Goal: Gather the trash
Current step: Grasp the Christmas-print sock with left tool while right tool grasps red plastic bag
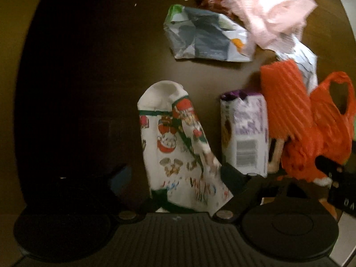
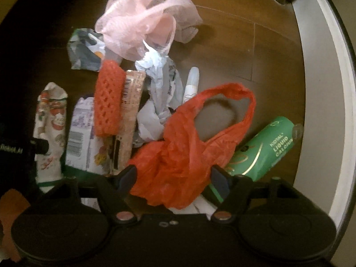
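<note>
A pile of trash lies on a brown wooden floor [image 2: 233,44]. My left gripper [image 1: 175,175] is open around the lower end of a white Christmas-print sock [image 1: 178,146]; that sock also shows in the right wrist view [image 2: 52,129]. My right gripper [image 2: 173,178] is open, its fingers on either side of an orange plastic bag [image 2: 189,146]; the bag also shows in the left wrist view [image 1: 329,129]. An orange foam net [image 2: 109,102], a purple-and-white carton [image 1: 247,133], a crumpled grey wrapper [image 1: 204,35] and a pink mesh sponge [image 2: 142,20] lie around.
A green Liquid Calcium box [image 2: 264,146] lies right of the orange bag. A white tube [image 2: 191,84] and crumpled grey-white plastic [image 2: 158,93] sit mid-pile. A white wall or baseboard [image 2: 322,89] runs along the right. A brown wrapper [image 1: 211,0] lies at the far edge.
</note>
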A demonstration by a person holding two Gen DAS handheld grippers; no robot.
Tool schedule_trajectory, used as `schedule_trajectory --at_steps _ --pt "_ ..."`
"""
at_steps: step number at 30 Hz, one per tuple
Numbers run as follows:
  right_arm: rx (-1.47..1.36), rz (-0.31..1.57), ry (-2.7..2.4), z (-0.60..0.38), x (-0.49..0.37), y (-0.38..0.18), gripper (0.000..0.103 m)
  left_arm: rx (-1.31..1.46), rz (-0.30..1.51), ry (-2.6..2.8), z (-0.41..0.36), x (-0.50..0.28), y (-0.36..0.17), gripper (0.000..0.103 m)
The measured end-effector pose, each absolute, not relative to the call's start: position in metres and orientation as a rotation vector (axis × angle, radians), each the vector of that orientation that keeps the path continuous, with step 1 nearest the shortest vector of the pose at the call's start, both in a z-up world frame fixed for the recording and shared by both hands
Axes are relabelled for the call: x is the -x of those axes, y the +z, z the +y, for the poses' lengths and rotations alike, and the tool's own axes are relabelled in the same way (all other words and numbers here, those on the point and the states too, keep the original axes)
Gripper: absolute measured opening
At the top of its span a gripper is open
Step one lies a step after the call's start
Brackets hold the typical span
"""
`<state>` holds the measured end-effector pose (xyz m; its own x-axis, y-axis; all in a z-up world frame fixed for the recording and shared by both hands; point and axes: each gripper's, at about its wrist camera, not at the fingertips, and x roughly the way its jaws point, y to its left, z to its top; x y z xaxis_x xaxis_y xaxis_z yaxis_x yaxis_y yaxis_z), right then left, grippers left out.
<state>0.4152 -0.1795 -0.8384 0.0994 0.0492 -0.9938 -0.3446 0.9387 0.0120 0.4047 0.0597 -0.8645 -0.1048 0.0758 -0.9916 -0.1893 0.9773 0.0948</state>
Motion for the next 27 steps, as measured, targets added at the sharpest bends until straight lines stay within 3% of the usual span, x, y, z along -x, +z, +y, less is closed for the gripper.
schedule_trajectory --at_steps 2,5,6,11,12,16,21,27 --pt "0.252 1.449 0.289 -0.180 -0.418 -0.846 0.070 0.124 1.668 0.235 0.064 -0.409 -0.872 0.077" --pt "0.266 1.436 0.297 -0.178 -0.418 -0.847 0.066 0.169 1.687 0.238 0.068 -0.415 -0.881 0.049" --pt "0.265 1.431 0.302 -0.177 -0.417 -0.846 0.059 0.180 1.689 0.242 0.069 -0.415 -0.882 0.040" --pt "0.264 1.419 0.300 -0.174 -0.416 -0.836 0.026 0.207 1.687 0.213 0.068 -0.416 -0.878 0.012" --pt "0.254 1.415 0.300 -0.174 -0.416 -0.833 0.014 0.206 1.688 0.211 0.066 -0.416 -0.875 0.010" --pt "0.191 1.390 0.319 -0.178 -0.417 -0.815 0.007 0.195 1.678 0.211 0.064 -0.416 -0.861 0.006" --pt "0.175 1.359 0.307 -0.182 -0.415 -0.779 0.005 0.168 1.668 0.219 0.060 -0.417 -0.827 0.004" --pt "0.141 1.290 0.283 -0.189 -0.416 -0.693 0.004 0.153 1.611 0.196 0.062 -0.417 -0.759 0.002"
